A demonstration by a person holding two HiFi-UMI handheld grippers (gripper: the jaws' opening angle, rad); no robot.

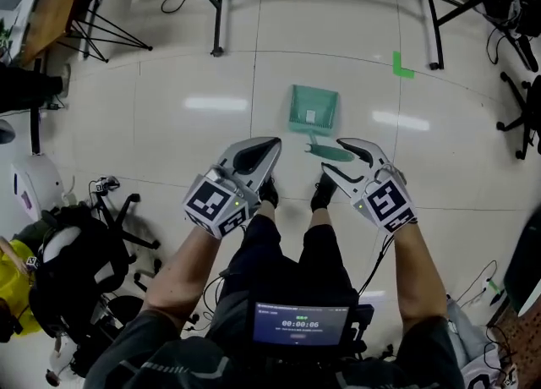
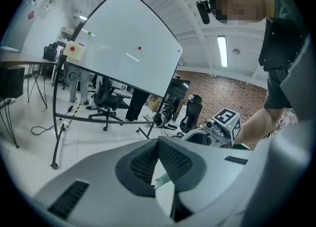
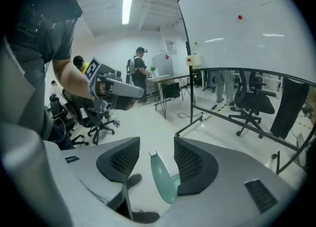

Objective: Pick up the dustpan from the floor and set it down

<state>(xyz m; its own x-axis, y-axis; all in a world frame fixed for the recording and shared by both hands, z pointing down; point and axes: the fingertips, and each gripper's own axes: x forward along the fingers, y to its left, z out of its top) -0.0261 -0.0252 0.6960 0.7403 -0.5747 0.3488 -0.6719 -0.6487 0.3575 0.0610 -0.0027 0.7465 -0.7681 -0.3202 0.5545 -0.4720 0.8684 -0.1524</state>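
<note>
A green dustpan (image 1: 313, 111) lies flat on the pale tiled floor, its handle (image 1: 330, 153) pointing back toward my feet. In the head view my right gripper (image 1: 333, 156) hangs right over that handle, jaws apart. In the right gripper view the green handle (image 3: 163, 179) shows in the gap between the two pads, close to the right one, and neither pad presses on it. My left gripper (image 1: 270, 147) sits just left of the handle with its pads (image 2: 170, 157) together and nothing in them; a sliver of green shows below them.
A whiteboard stand's black legs (image 1: 218, 15) and base bar cross the floor beyond the dustpan. A green tape mark (image 1: 402, 66) is at the right. Office chairs and bags (image 1: 84, 252) crowd the left. My shoes (image 1: 269, 191) stand just behind the handle.
</note>
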